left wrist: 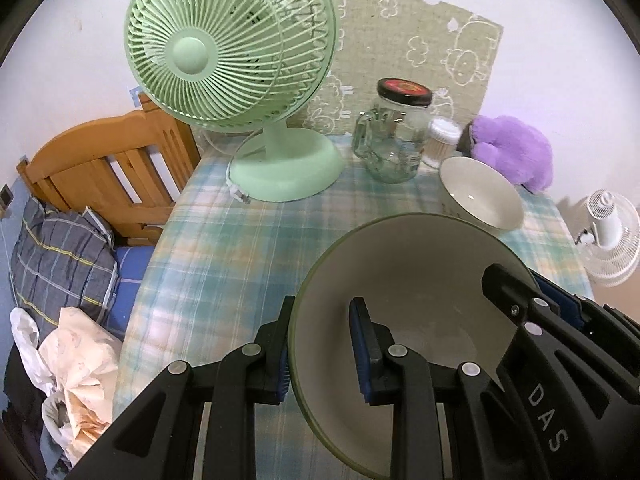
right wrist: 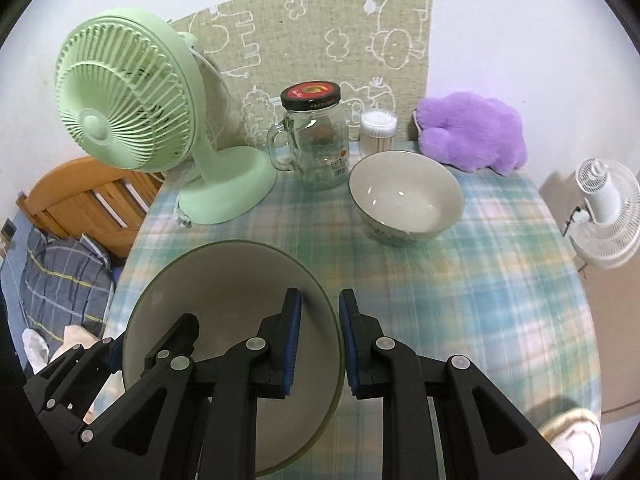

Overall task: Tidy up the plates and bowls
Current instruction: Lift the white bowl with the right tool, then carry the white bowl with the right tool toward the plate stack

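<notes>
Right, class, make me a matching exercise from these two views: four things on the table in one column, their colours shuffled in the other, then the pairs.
Things:
1. desk fan
2. plush toy
3. jar lid
4. held plate

Colours:
A. purple
B. black with a red centre
C. pale grey with a green rim
D. mint green

Pairs: 1-D, 2-A, 3-B, 4-C

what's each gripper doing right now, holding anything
Left gripper: shut on the left rim of the large bowl.
Right gripper: shut on the same bowl's right rim.
</notes>
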`<state>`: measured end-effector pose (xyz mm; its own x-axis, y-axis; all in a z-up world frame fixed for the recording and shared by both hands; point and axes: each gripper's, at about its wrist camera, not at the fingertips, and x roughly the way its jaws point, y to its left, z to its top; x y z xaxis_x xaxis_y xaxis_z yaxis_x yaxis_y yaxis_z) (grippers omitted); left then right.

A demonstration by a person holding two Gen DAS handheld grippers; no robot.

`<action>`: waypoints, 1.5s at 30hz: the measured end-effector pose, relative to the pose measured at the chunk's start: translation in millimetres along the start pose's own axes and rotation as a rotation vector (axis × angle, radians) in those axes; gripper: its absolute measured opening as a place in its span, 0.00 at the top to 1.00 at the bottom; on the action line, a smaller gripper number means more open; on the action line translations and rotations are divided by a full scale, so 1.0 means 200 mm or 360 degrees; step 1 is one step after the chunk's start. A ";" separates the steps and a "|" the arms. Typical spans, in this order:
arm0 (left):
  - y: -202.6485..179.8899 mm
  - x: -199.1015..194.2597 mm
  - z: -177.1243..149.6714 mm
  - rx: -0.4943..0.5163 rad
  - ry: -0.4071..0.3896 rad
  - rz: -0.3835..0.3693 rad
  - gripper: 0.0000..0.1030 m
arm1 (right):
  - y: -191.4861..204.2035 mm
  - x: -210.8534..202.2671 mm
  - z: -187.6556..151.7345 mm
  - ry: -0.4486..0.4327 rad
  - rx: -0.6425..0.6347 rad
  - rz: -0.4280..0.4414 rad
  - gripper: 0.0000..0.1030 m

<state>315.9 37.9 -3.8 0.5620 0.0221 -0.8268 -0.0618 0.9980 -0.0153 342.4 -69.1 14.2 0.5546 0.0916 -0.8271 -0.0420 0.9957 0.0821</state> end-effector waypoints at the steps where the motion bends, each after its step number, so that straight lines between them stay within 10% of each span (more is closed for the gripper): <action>1: 0.00 -0.02 -0.01 0.0005 0.0000 -0.0009 0.77 | 0.00 -0.02 -0.01 -0.0005 0.0002 -0.0009 0.78; 20: 0.01 -0.41 -0.29 0.0160 -0.0050 -0.0162 0.77 | 0.02 -0.50 -0.33 -0.0063 0.0072 -0.0178 0.78; 45: -0.27 -0.43 -0.70 0.0341 0.0121 -0.0295 0.77 | -0.25 -0.66 -0.80 0.0059 0.0255 -0.0320 0.78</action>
<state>156.2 -25.9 -11.3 0.4837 -0.1584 -0.8608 0.2165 0.9746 -0.0576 137.7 -128.6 30.3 0.5072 -0.1051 -0.8554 0.2000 0.9798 -0.0017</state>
